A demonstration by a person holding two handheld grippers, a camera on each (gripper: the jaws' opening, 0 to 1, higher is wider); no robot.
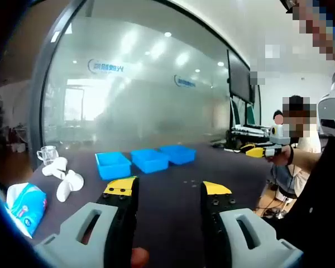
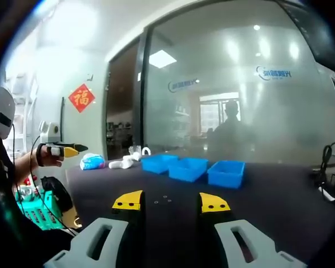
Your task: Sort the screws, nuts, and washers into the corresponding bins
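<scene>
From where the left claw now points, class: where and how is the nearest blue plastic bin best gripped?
Grip the nearest blue plastic bin by its near rim wall, coming from the front and slightly above. It is an open-topped tray with thin upright walls, so the open left claw could likely straddle one wall.

bins (image 1: 149, 159): bright blue
table (image 1: 173, 212): dark grey
jaws: black, yellow-tipped
wall ornament (image 2: 81, 97): red, gold character
tissue pack (image 1: 25, 205): blue and white
</scene>
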